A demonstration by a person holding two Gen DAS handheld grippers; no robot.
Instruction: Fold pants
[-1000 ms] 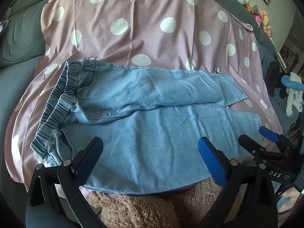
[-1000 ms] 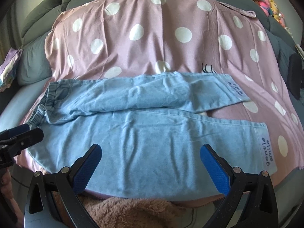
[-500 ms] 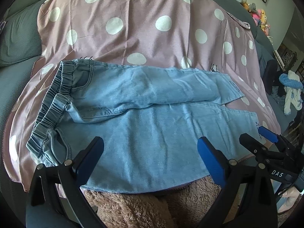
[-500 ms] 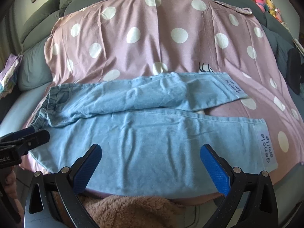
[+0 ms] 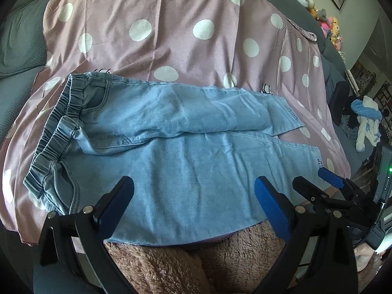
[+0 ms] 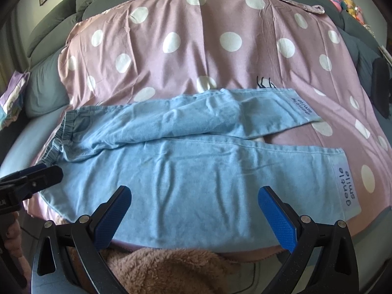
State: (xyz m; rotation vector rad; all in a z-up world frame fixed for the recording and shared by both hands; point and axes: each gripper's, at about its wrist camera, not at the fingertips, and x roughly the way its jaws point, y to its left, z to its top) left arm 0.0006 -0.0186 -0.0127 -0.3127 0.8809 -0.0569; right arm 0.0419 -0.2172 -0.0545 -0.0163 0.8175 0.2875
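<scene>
Light blue denim pants (image 5: 176,144) lie flat on a pink polka-dot sheet (image 5: 171,36), elastic waistband (image 5: 54,132) at the left, leg cuffs at the right. In the right wrist view the pants (image 6: 196,166) show a "gentle smile" label (image 6: 346,188) on the near cuff. My left gripper (image 5: 193,201) is open and empty, hovering above the near leg toward the waist end. My right gripper (image 6: 193,210) is open and empty above the near leg's middle. The right gripper also shows in the left wrist view (image 5: 316,183), near the cuff.
The sheet covers a grey sofa with cushions (image 5: 22,41). A brown fluffy garment (image 5: 196,259) sits at the near edge under both grippers. Plush toys (image 5: 325,22) line the far right back. A white and blue cloth (image 5: 367,122) lies off to the right.
Both grippers have drawn back and up slightly from the pants; the pants have not moved and both grippers remain open.
</scene>
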